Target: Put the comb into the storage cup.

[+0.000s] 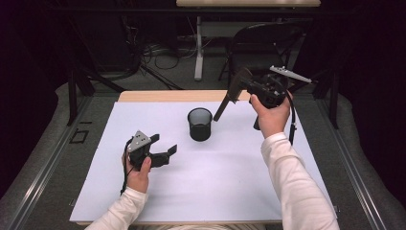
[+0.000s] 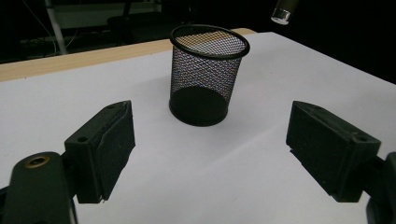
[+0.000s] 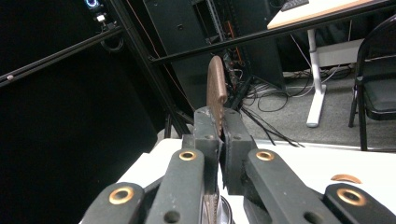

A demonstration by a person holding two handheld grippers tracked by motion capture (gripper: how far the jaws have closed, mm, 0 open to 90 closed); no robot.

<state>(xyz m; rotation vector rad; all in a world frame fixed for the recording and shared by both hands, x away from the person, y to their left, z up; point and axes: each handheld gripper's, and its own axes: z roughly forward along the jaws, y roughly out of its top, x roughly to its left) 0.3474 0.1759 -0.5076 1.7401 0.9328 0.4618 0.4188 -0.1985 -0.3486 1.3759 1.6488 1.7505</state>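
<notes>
A black mesh cup (image 1: 199, 123) stands upright near the middle of the white sheet (image 1: 191, 182). My right gripper (image 1: 238, 88) is raised above the table's far right and is shut on a long thin dark brown object (image 1: 222, 108). That object slants down, and its lower end hangs just right of the cup's rim. In the right gripper view the object (image 3: 216, 84) rises flat, with a notched edge, from between the closed pads of the right gripper (image 3: 219, 121). My left gripper (image 1: 163, 143) rests low on the sheet, left of the cup, open and empty. In its own view the left gripper (image 2: 210, 149) faces the cup (image 2: 208, 74).
The sheet covers a wooden table (image 1: 158, 96) whose far edge shows behind the cup. Beyond it are a folding chair (image 1: 258, 40), a desk leg (image 1: 198, 48) and floor cables. A silvery tip (image 2: 282, 14) hangs at the top right of the left gripper view.
</notes>
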